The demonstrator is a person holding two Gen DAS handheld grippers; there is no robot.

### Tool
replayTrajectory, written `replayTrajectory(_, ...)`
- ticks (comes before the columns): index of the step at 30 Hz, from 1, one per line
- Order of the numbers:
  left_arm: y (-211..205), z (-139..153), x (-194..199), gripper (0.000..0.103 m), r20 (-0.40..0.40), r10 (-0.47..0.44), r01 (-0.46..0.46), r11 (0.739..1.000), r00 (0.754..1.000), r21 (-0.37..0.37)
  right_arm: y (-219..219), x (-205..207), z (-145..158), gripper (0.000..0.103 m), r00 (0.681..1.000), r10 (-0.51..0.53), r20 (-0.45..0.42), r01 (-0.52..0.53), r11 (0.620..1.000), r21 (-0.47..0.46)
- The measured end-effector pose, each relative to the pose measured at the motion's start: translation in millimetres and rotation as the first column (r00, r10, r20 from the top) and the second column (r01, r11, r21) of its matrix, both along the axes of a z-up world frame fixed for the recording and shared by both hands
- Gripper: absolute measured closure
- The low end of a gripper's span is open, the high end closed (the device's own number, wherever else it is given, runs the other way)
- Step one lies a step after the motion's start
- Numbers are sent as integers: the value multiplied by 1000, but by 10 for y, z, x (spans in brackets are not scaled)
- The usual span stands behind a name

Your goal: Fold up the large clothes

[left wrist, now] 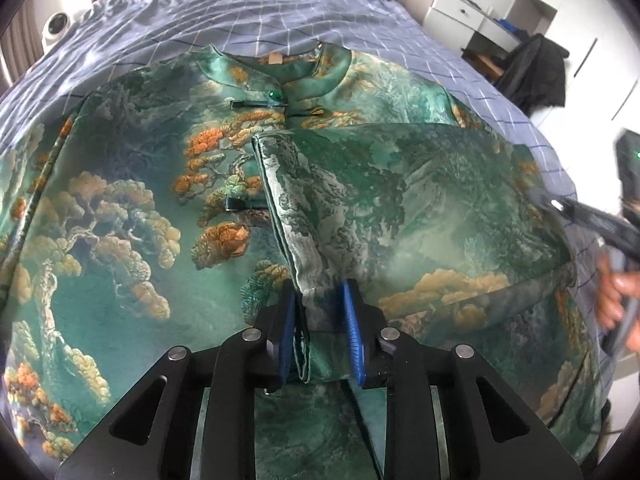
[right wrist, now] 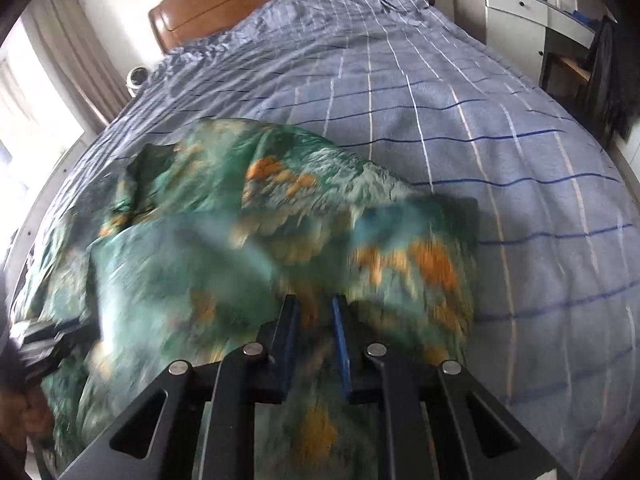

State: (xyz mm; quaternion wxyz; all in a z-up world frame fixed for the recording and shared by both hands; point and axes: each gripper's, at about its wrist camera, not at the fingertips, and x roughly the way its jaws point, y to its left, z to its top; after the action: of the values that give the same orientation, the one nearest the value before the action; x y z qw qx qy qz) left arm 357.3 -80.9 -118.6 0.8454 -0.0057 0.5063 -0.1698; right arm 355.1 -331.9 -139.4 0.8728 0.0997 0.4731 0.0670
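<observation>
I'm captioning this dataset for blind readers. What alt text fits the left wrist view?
The left gripper, jaws slightly apart, straddles the cuff of a sleeve folded across a green landscape-print jacket spread flat on a blue checked bedspread. The right gripper shows at the frame's right edge, blurred.

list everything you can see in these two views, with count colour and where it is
garment: one, green with orange and cream landscape print, spread on the bed, one sleeve folded across its front
sleeve: one, same print, cuff end between the left gripper's fingers
bedspread: one, blue-grey with white and dark grid lines, covering the bed
headboard: one, brown wood, far end of the bed
cabinet: one, white, right of the bed
dark clothing: one, black, hanging beside the cabinet
left hand-held gripper: black, blue pads, on the sleeve edge
right hand-held gripper: black, blue pads, over blurred fabric
</observation>
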Motion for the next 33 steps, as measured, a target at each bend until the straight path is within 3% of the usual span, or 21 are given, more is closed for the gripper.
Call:
replayTrajectory(5, -44, -2, -21, 80, 16, 3, -3, 1000, 1000, 28, 60, -655, 175, 86, 998, 68, 12, -68, 998, 11)
replayTrajectory(9, -86, 26, -49, 73, 36, 11, -14, 998, 999, 67, 115, -673, -109, 86, 996, 54, -71, -55, 998, -16)
replayTrajectory(13, 6, 211, -250, 48, 54, 15, -19, 997, 998, 78, 134, -704, -84, 84, 998, 8, -62, -9, 1000, -19)
replayTrajectory(14, 65, 279, -353, 39, 74, 12, -18, 996, 997, 84, 158, -783, 13, 77, 999, 1, -38, -2, 1000, -29)
replayTrajectory(16, 191, 367, -542, 28, 109, 6, -17, 995, 994, 98, 193, -954, 159, 62, 1000, 11, -1, -11, 999, -34)
replayTrajectory(17, 293, 397, -665, 24, 125, 4, -18, 993, 992, 113, 224, -1096, 258, 60, 999, 19, 30, -18, 999, -39)
replayTrajectory(22, 948, 380, -1061, 22, 122, 66, -85, 984, 990, 159, 371, -1729, 535, 59, 992, 54, 114, -48, 998, -51)
replayTrajectory(25, 1559, 343, -1192, 21, 113, 169, -187, 966, 979, 176, 483, -2048, 598, 59, 987, 69, 146, -64, 997, -36)
replayTrajectory(27, 1894, 331, -1208, 20, 105, 241, -256, 952, 965, 169, 576, -2222, 612, 57, 985, 75, 157, -72, 997, -24)
replayTrajectory(29, 2340, 310, -1193, 18, 86, 348, -357, 927, 933, 118, 696, -2402, 608, 57, 984, 78, 159, -77, 997, -13)
replayTrajectory(32, 3003, 273, -1198, 13, 53, 516, -517, 856, 855, 7, 900, -2599, 600, 57, 981, 104, 162, -103, 995, -14)
replayTrajectory(33, 3265, 244, -1194, 13, 30, 584, -583, 811, 811, -42, 977, -2635, 605, 57, 979, 114, 166, -112, 994, -22)
